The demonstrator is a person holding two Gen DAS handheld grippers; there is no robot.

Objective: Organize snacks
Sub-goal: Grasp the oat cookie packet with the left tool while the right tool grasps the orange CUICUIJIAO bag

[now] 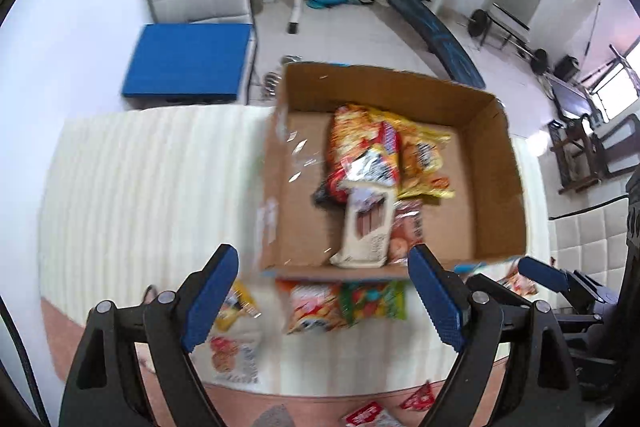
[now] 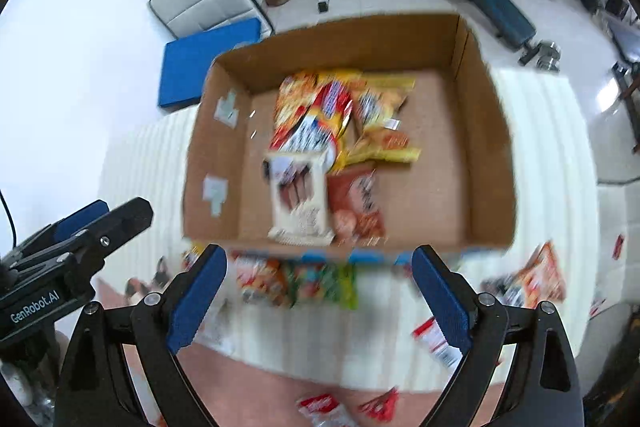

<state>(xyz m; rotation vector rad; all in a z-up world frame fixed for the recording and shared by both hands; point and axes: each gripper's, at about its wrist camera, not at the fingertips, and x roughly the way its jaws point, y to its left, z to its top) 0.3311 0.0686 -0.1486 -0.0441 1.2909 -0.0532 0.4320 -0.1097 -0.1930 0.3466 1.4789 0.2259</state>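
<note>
L to R across table, both views blurred w/ motion.

Far L: white ribbed mat [image 1: 132,187] covers table; nothing on that stretch. Near edge, loose pkts: yellow pkt [image 1: 236,307] and white cookie pkt [image 1: 234,359], partly behind the L finger.

Left gripper [image 1: 320,301]: jaws spread wide, nothing betw pads, pointing steeply down, above the near wall of the box. Empty.

Centre: cardboard box [image 1: 490,163] sits on mat, top open. Inside, a heap mid-floor: white wafer pkt [image 1: 366,227] nearest, reddish biscuit pkt [image 1: 408,231] touching its R side, red/orange pkts [image 1: 360,151] and yellow pkts [image 1: 424,155] stacked behind. L and R parts of box floor bare.

Just outside near wall: orange snack pkt [image 1: 312,307] and green candy pkt [image 1: 372,301] side by side, touching.

Right gripper [image 2: 318,301]: jaws also wide apart, nothing held. Seen at R edge of left-wrist view too.

Far R: orange pkt [image 2: 540,281] on mat near R wall of box; small red/white sachets [image 2: 434,341] nearer the table edge, more at the bottom edge.

Judgement: both hands free, so next pick is due. Orange + green pair is closest to either gripper. Doing it well: drop straight over one pkt only, straddle its short side, pinch the body not a crinkly seam end. Pair touches, so take the outer edge to avoid dragging its neighbour. Place on bare box floor beside heap, not on top; heap looks loose, could slide.
</note>
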